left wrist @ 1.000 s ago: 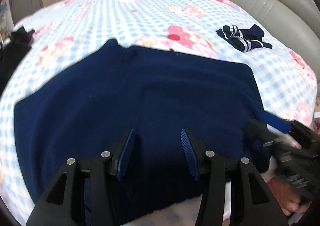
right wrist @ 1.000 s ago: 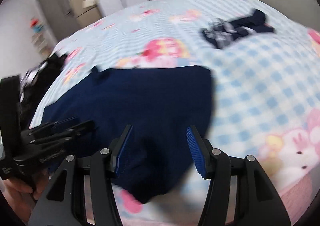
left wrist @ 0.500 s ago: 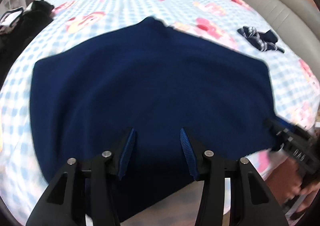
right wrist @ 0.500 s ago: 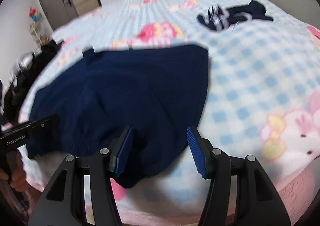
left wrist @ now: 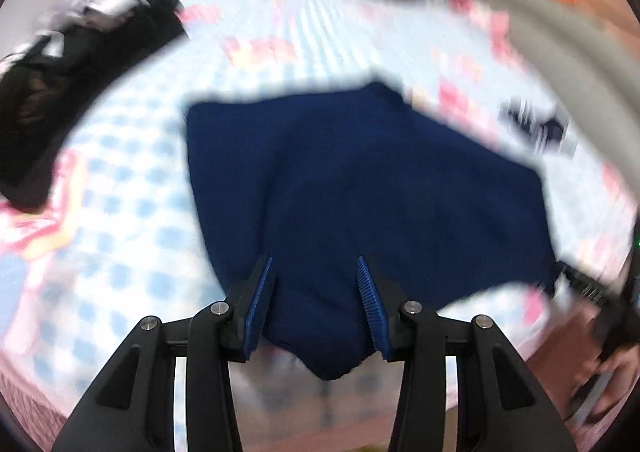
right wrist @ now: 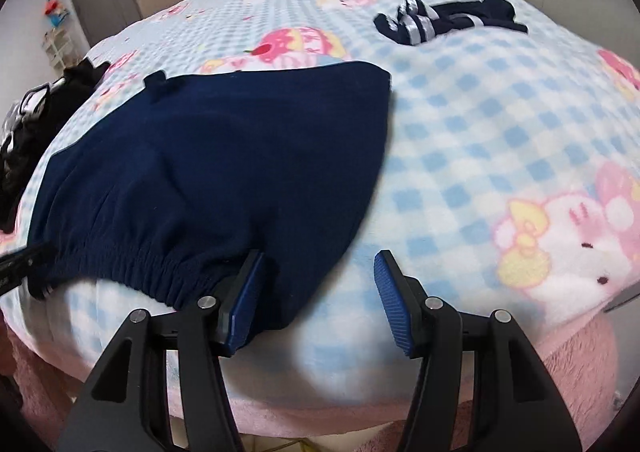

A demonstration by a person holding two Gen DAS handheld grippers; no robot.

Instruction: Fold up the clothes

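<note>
A navy blue garment (left wrist: pixel 360 187) lies spread flat on the blue-checked bed blanket (left wrist: pixel 132 219), its elastic waistband (right wrist: pixel 132 264) at the near edge. My left gripper (left wrist: pixel 316 292) is open over the garment's near left corner, which hangs off the bed edge. My right gripper (right wrist: pixel 316 292) is open at the garment's near right corner (right wrist: pixel 292 292), its left finger over the cloth. The garment (right wrist: pixel 224 163) fills the left half of the right wrist view. The right gripper shows blurred at the right edge of the left wrist view (left wrist: pixel 592 300).
A small navy and white striped garment (right wrist: pixel 444 21) lies farther back on the blanket (right wrist: pixel 500 123). A black clothes pile (left wrist: pixel 68 91) sits at the bed's left side. A grey padded headboard (left wrist: pixel 560 23) curves along the right. A pink blanket edge (right wrist: pixel 560 384) hangs below.
Both grippers have pulled back toward the near edge of the bed. The left view has swung left and is blurred. The garment's near corners now hang by the fingers.
</note>
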